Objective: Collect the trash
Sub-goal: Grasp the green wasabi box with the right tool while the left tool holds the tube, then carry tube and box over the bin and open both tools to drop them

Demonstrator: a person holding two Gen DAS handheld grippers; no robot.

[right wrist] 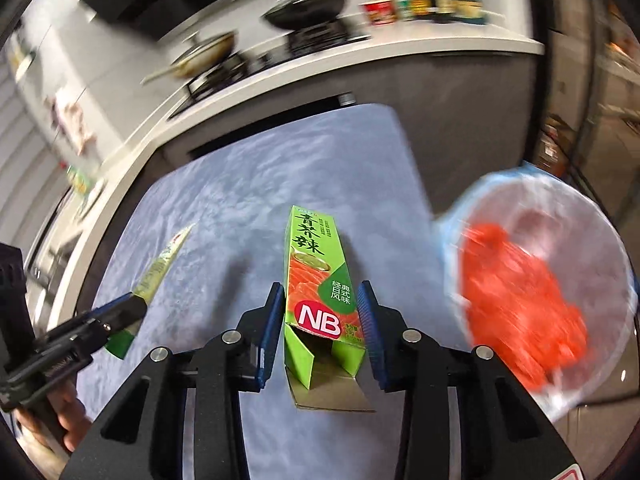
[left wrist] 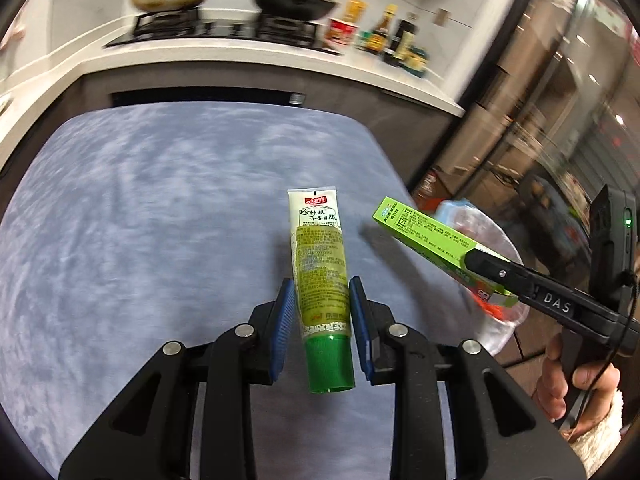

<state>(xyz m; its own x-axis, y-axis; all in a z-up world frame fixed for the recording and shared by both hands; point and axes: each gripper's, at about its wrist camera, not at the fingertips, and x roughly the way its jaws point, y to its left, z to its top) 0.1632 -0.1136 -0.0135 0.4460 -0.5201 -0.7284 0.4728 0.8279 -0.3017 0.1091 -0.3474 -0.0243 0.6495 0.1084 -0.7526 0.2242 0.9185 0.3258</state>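
My left gripper (left wrist: 322, 296) is shut on a green wasabi tube (left wrist: 320, 256) with a green cap, held above the blue-grey table (left wrist: 160, 208). My right gripper (right wrist: 322, 308) is shut on a green wasabi carton (right wrist: 316, 276) with an open flap at its near end. The carton also shows in the left wrist view (left wrist: 424, 236), reaching over the bin. The tube shows in the right wrist view (right wrist: 160, 264) at the left. A bin lined with a clear bag (right wrist: 560, 240) holds red trash (right wrist: 520, 304) to the right of the table.
A kitchen counter (left wrist: 280, 60) runs behind the table with a stove, two woks (left wrist: 294, 0) and several sauce bottles (left wrist: 400, 36). A dark cabinet front stands between table and counter. A glass door (left wrist: 560, 100) lies to the right.
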